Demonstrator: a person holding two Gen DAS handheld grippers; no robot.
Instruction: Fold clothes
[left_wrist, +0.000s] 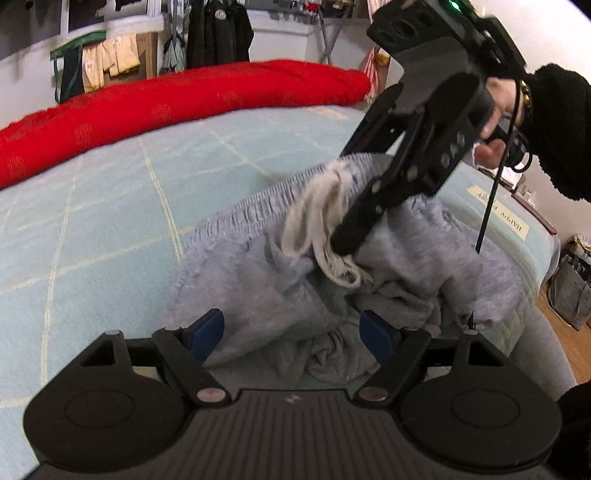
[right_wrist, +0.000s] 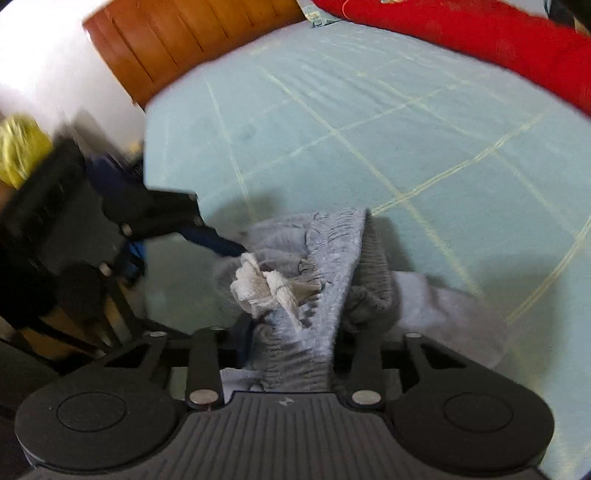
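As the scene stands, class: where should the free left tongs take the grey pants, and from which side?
Probably the ribbed waistband, from above on its open left stretch. It forms a raised ridge over the bed, easy to pinch, and lies clear of the right tongs, which already hold the band near the drawstring.

Bed: you face a pale blue checked sheet (left_wrist: 110, 206) | Far edge: a long red quilt (left_wrist: 177, 103) lies rolled along it | Head end: you see a brown wooden headboard (right_wrist: 177, 40) against a white wall (right_wrist: 44, 66) | Behind: dark clothes (left_wrist: 218, 29) hang | Right: wooden floor (left_wrist: 569, 332).
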